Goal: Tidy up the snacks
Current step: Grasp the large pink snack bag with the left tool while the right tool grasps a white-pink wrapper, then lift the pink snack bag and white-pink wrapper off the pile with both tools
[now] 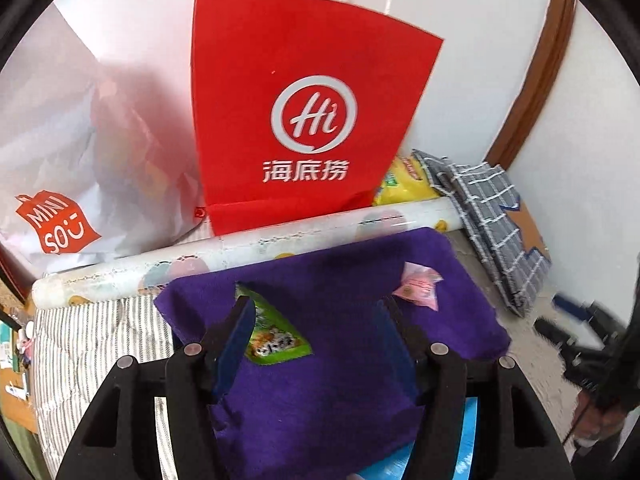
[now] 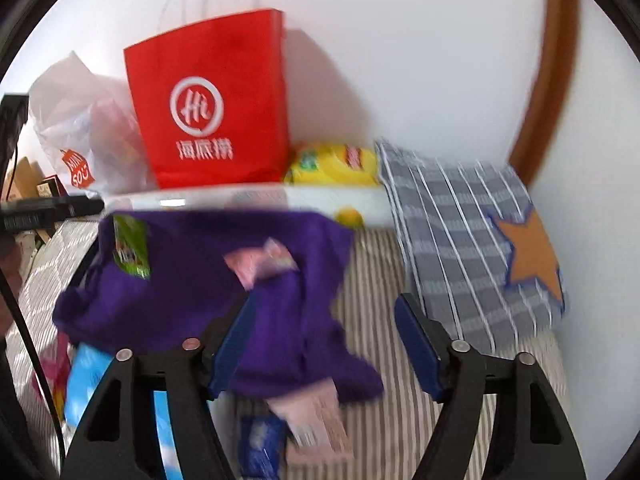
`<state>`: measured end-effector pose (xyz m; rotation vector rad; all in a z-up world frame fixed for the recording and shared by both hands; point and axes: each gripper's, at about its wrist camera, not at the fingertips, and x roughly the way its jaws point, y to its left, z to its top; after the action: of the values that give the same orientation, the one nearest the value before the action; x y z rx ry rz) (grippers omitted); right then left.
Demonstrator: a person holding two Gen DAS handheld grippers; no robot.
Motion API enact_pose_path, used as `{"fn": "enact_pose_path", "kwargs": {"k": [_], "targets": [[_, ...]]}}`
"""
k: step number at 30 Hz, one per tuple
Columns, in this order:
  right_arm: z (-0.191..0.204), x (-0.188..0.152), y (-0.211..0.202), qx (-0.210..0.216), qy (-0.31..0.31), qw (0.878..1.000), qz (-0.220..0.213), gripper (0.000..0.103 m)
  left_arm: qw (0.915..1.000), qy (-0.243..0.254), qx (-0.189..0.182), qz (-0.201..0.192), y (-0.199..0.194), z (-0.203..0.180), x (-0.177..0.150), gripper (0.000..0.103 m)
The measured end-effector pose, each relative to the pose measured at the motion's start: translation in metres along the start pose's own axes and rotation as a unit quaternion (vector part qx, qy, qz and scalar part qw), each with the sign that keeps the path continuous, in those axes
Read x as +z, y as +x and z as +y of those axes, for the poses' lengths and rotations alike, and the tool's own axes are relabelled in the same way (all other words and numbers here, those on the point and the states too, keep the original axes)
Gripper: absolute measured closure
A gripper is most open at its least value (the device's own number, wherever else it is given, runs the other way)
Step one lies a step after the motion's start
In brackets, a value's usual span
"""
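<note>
A purple cloth (image 1: 320,368) lies on striped bedding with two snack packets on it: a green one (image 1: 276,332) and a pink one (image 1: 418,290). My left gripper (image 1: 316,314) hangs open above the cloth; the green packet lies just inside its left finger (image 1: 240,320), not pinched. In the right wrist view the same cloth (image 2: 192,280) carries the green packet (image 2: 130,246) and the pink packet (image 2: 260,266). My right gripper (image 2: 324,316) is open over the cloth's right edge, with nothing held. Blue packs (image 2: 86,376) and a pink box (image 2: 316,420) poke out under the cloth.
A red paper bag (image 1: 312,112) and a white shopping bag (image 1: 80,168) stand against the wall. A long white roll (image 1: 248,244) lies in front of them. A yellow packet (image 2: 336,164) and a grey checked bag with an orange star (image 2: 460,232) sit at the right on the striped bedding (image 2: 380,300).
</note>
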<state>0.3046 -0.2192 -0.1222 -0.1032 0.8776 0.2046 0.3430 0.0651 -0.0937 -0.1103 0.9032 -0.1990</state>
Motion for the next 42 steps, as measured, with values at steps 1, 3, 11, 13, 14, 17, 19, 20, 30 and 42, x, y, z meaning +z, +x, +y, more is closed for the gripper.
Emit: {"fn": "enact_pose_path", "kwargs": {"k": [1, 3, 11, 13, 14, 17, 19, 20, 30, 42], "targets": [[-0.003, -0.010, -0.001, 0.005, 0.009, 1.000, 0.007, 0.040, 1.0000, 0.000, 0.000, 0.000, -0.003, -0.002, 0.000, 0.043], [-0.009, -0.027, 0.001, 0.011, 0.017, 1.000, 0.021, 0.044, 1.0000, -0.002, -0.004, -0.003, -0.010, -0.005, -0.001, 0.043], [-0.012, -0.067, 0.024, 0.046, 0.016, 0.996, 0.076, 0.053, 0.9999, -0.007, 0.015, -0.006, -0.035, -0.006, -0.024, 0.043], [-0.010, -0.070, 0.028, 0.053, 0.011, 0.996, 0.077, 0.053, 0.9996, -0.017, 0.022, 0.000, -0.039, 0.001, -0.033, 0.043], [-0.010, -0.071, 0.028, 0.053, 0.008, 0.996, 0.075, 0.053, 0.9994, -0.022, 0.026, 0.005, -0.041, 0.005, -0.038, 0.043], [-0.008, -0.071, 0.032, 0.068, -0.003, 0.995, 0.078, 0.053, 0.9983, -0.032, 0.046, 0.014, -0.048, 0.015, -0.053, 0.043], [-0.004, -0.071, 0.038, 0.061, -0.013, 0.995, 0.083, 0.053, 0.9975, -0.039, 0.055, 0.017, -0.054, 0.020, -0.062, 0.043], [-0.002, -0.070, 0.041, 0.057, -0.020, 0.995, 0.083, 0.053, 0.9971, -0.044, 0.060, 0.019, -0.057, 0.023, -0.067, 0.043], [-0.016, -0.073, 0.012, 0.055, 0.006, 0.997, 0.048, 0.070, 0.9945, -0.070, 0.075, 0.024, -0.082, 0.033, -0.110, 0.043], [0.002, -0.113, -0.061, 0.047, 0.006, 0.999, 0.019, 0.069, 0.9894, -0.113, 0.022, 0.088, -0.048, 0.025, -0.159, 0.039]]}}
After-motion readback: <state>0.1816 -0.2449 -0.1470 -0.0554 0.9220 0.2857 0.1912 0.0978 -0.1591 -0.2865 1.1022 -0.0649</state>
